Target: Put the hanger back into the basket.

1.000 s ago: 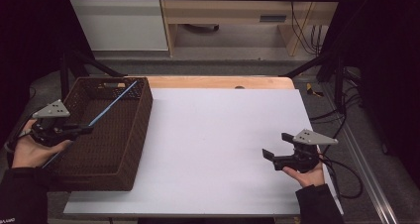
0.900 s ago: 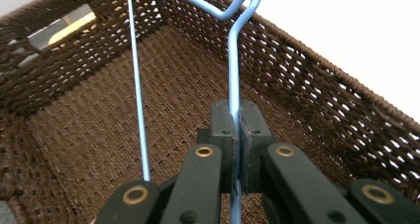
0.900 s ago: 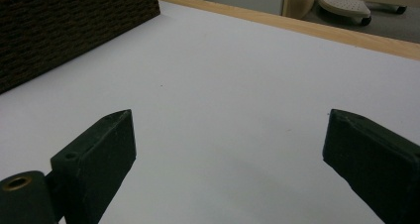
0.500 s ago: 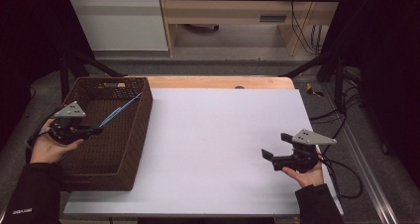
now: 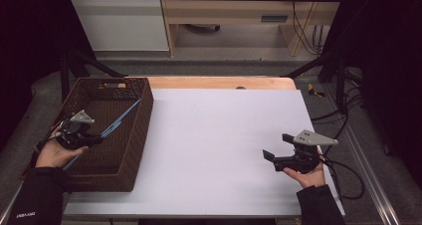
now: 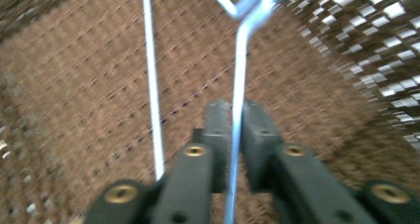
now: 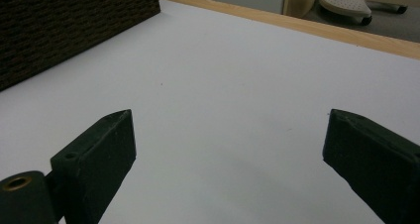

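Observation:
A thin blue wire frame, perhaps a hanger, lies slanted inside the brown wicker basket, its far end against the basket's right wall. My left gripper is low in the basket at the frame's near end. In the left gripper view one blue rod runs between the jaws of that gripper. They have just been opening, and a thin gap shows beside the rod. My right gripper rests open over the white table, with nothing between its jaws.
The basket stands at the table's left edge, its weave all around the left gripper. The white tabletop has a wooden strip along its far side. Cables trail off the right edge.
My left hand has sunk into the basket with the blue frame, whose far end dropped from the far rim toward the right wall. The right hand has stayed put.

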The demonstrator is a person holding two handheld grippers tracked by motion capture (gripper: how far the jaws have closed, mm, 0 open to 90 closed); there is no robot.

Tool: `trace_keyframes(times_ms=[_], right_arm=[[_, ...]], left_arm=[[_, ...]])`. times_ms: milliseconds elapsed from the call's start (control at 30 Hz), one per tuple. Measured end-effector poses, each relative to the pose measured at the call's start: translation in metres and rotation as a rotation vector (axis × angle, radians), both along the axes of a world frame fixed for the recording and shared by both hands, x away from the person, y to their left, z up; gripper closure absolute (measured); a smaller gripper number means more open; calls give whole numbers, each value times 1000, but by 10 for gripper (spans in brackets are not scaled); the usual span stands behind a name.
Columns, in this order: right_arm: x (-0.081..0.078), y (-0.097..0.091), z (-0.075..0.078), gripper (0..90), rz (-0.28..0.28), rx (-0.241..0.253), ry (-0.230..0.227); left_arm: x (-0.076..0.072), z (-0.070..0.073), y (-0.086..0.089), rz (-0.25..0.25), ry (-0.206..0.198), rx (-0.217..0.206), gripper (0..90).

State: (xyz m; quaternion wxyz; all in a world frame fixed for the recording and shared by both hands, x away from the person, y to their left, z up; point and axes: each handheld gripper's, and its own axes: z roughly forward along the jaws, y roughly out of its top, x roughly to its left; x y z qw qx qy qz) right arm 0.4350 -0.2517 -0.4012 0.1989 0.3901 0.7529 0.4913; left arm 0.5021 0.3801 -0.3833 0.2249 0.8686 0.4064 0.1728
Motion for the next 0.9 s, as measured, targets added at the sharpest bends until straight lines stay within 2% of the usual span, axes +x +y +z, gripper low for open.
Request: trace_keyframes(times_ms=[200, 267, 367, 467, 500, 533, 567, 633, 700, 800, 833, 900], right_arm=[[-1, -1, 1, 65, 2, 4, -3], [-1, -2, 2, 65, 0, 10, -8], [-1, -3, 2, 65, -5, 14, -9], [-1, -3, 2, 64, -3, 16, -13], [-1, -3, 2, 63, -3, 18, -14], [-1, -3, 3, 62, -5, 19, -14], [-1, -3, 3, 61, -5, 20, -18], [-2, -4, 3, 60, -2, 25, -25], [-2, -4, 4, 59, -2, 37, -30], [-3, -6, 5, 58, -2, 41, -38], [-3, -6, 5, 57, -3, 45, -38], [-3, -6, 5, 55, -5, 45, -41]], left_arm=[[-15, 20, 0, -7, -73, -77, 599], [-23, 29, -2, -13, -114, -95, 561], [-37, 41, -9, -14, -193, -187, 483], [-47, 49, -18, -16, -248, -274, 413], [-51, 51, -23, -18, -271, -297, 384], [-51, 51, -23, -18, -271, -297, 368], [-61, 55, -34, -37, -320, -353, 348], [-68, 56, -45, -53, -336, -408, 317], [-75, 56, -57, -57, -354, -443, 299], [-84, 52, -78, -64, -378, -451, 281], [-87, 49, -86, -73, -381, -473, 279], [-91, 44, -98, -83, -395, -485, 274]])
